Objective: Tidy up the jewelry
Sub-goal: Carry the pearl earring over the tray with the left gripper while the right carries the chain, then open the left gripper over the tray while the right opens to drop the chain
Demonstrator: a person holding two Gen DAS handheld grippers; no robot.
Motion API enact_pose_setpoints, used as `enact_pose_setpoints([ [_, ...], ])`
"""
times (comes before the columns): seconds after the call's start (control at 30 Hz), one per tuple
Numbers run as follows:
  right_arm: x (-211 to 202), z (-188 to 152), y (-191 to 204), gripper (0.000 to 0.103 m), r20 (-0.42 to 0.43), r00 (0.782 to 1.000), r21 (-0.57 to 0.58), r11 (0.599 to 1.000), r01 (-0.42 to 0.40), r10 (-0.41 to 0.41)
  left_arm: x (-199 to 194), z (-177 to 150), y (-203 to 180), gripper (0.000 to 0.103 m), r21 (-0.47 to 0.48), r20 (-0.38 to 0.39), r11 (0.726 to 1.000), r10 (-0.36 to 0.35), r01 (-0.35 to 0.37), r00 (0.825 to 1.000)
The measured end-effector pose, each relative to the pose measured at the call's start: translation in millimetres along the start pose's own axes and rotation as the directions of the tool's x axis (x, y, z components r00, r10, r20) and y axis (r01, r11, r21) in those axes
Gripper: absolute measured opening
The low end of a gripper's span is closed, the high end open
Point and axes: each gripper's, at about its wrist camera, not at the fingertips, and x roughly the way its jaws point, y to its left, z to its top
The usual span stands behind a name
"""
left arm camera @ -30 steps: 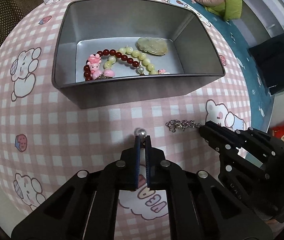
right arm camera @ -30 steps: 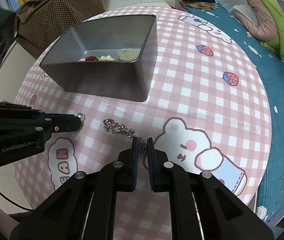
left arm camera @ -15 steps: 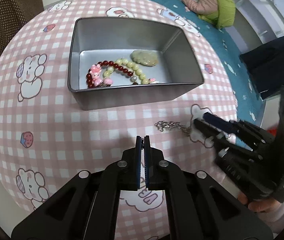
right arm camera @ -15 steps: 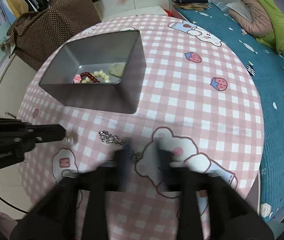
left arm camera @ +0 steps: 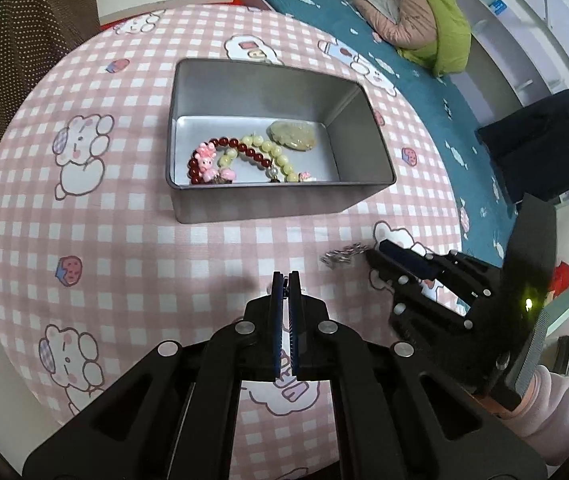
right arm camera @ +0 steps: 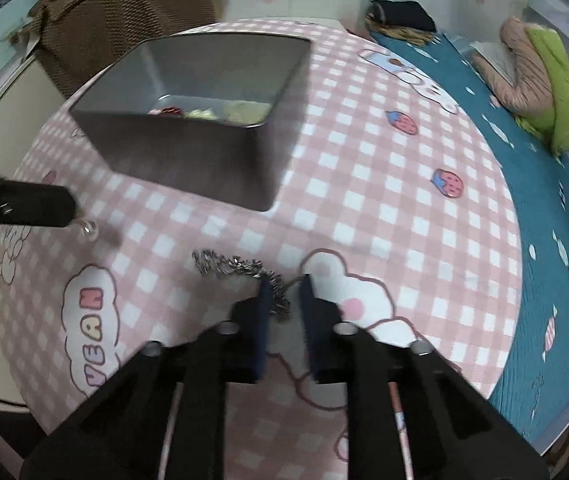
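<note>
A silver chain [right arm camera: 236, 270] lies on the pink checked tablecloth; it also shows in the left wrist view [left arm camera: 342, 255]. My right gripper [right arm camera: 284, 286] is open, its fingertips on either side of the chain's near end. My left gripper [left arm camera: 285, 276] is shut and raised above the cloth. In the right wrist view a small silver-ball earring [right arm camera: 89, 229] hangs from its tip. The grey metal tin [left arm camera: 284, 196] holds a red bead bracelet [left arm camera: 240, 148], a pale green bead bracelet [left arm camera: 272, 156], a jade pendant [left arm camera: 292, 134] and a pink charm [left arm camera: 206, 158].
The round table's edge [right arm camera: 496, 380] drops to a teal rug [right arm camera: 544, 208] on the right. A brown dotted bag [right arm camera: 124, 12] stands behind the tin. A pile of green and pink clothing [left arm camera: 424, 20] lies on the rug.
My left gripper has lifted away from the cloth with the earring. My right gripper has opened and lowered around the chain's near end.
</note>
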Motion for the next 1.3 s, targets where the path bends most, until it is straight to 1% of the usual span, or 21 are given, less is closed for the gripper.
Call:
enact_pose_setpoints([
  [0.1,0,2,-14,0.003,-0.017,0.998,0.074,0.996,-0.052,0.053,-8,3,0,0.002,0.002,0.024,1.0,-0.002,0.002,1.0],
  [0.2,-4,4,-21,0.002,-0.033,0.998,0.11,0.992,-0.057,0.061,-12,9,0,0.002,-0.006,0.046,1.0,-0.01,0.011,0.999],
  [0.4,-35,12,-33,0.002,0.027,0.998,0.159,0.986,-0.055,0.051,-29,21,-2,0.002,-0.004,0.087,0.999,-0.038,0.038,0.996],
  [0.47,-48,21,-36,0.002,0.059,0.997,0.168,0.984,-0.056,0.046,-33,26,-4,0.002,-0.002,0.1,0.999,-0.047,0.047,0.994],
  [0.67,-81,52,-38,0.002,0.165,0.985,0.165,0.983,-0.083,0.056,-41,43,-8,0.002,0.008,0.135,0.998,-0.055,0.055,0.989],
  [0.8,-92,69,-33,0.002,0.221,0.972,0.145,0.983,-0.117,0.083,-35,53,-5,0.002,0.0,0.131,0.999,-0.05,0.05,0.99],
  [0.93,-96,84,-23,0.002,0.249,0.961,0.119,0.981,-0.153,0.12,-26,58,0,0.002,-0.012,0.105,0.999,-0.041,0.042,0.994],
  [1.1,-89,95,-9,0.004,0.237,0.958,0.082,0.979,-0.184,0.16,-16,63,7,0.003,-0.021,0.076,0.999,-0.028,0.03,0.997],
  [1.17,-84,97,-5,0.006,0.224,0.96,0.068,0.98,-0.185,0.166,-12,65,9,0.003,-0.025,0.057,0.999,-0.032,0.034,0.998],
  [1.2,-83,97,-5,0.014,0.221,0.962,0.067,0.981,-0.179,0.161,-10,65,10,0.005,-0.023,0.044,0.999,-0.038,0.039,0.998],
  [1.23,-82,97,-5,0.019,0.219,0.963,0.071,0.981,-0.179,0.16,-8,64,11,0.011,-0.023,0.035,0.999,-0.028,0.029,0.999],
  [1.27,-81,96,-5,0.036,0.215,0.965,0.075,0.982,-0.171,0.152,-7,64,11,0.015,-0.024,0.032,1.0,-0.019,0.019,0.999],
  [1.3,-81,96,-4,0.047,0.215,0.967,0.081,0.985,-0.155,0.135,-7,64,13,0.022,-0.029,0.031,0.999,-0.016,0.017,0.999],
])
